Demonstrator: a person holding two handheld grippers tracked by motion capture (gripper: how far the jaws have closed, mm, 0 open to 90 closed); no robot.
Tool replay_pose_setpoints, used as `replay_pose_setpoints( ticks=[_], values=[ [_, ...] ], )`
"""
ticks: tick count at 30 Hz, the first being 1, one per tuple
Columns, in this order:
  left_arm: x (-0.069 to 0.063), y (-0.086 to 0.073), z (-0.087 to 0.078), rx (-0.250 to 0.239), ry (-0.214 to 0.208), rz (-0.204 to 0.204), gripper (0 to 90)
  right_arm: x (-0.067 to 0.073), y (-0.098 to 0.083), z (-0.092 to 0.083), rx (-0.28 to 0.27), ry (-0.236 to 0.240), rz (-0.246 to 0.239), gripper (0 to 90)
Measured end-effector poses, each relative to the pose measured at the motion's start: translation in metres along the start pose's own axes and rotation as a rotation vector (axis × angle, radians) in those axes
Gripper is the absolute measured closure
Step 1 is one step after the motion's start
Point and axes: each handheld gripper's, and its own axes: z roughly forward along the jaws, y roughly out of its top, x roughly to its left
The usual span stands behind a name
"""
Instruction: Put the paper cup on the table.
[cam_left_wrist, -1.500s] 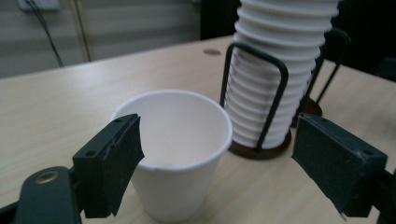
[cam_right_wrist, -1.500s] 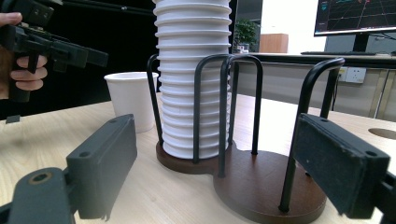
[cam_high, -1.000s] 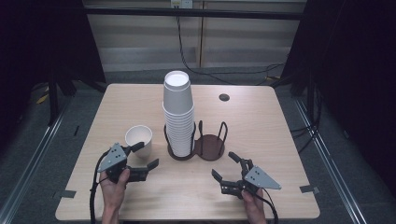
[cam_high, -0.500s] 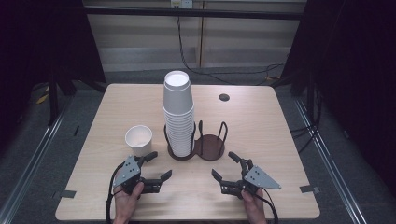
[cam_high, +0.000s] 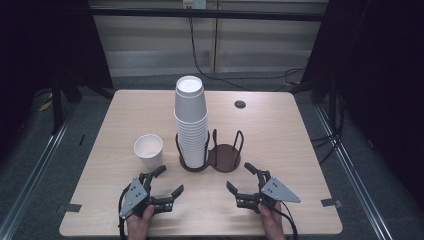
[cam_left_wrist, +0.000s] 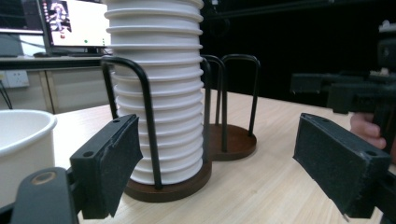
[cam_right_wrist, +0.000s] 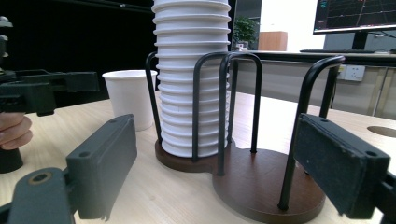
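The left gripper (cam_high: 166, 183) rests low on the pale wooden surface (cam_high: 300, 150), jaws spread with nothing between them, having just been opening. Just beyond it stands a single white paper cup (cam_high: 148, 150), upright and apart from the rack. To its right, a tall stack of white paper cups (cam_high: 191, 120) sits in the dark wire double cup holder (cam_high: 225, 156). The right gripper (cam_high: 242, 178) lies released, empty.

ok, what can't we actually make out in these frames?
- Tall stack of white paper cups: top cut off by the upper edge in both gripper views; exact count unclear.
- Single white paper cup: cropped by the left edge, left gripper view.
- Small dark round spot on the table: too small to identify, high view.
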Motion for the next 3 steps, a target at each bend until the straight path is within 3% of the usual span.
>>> replay_pose_setpoints(
  ticks=[3],
  values=[
    [0.0028,0.0000,-0.0002,0.005,-0.001,-0.011,15.5,0.0002,0.0003,0.0005,0.006,-0.021,-0.001,12.9]
  ],
)
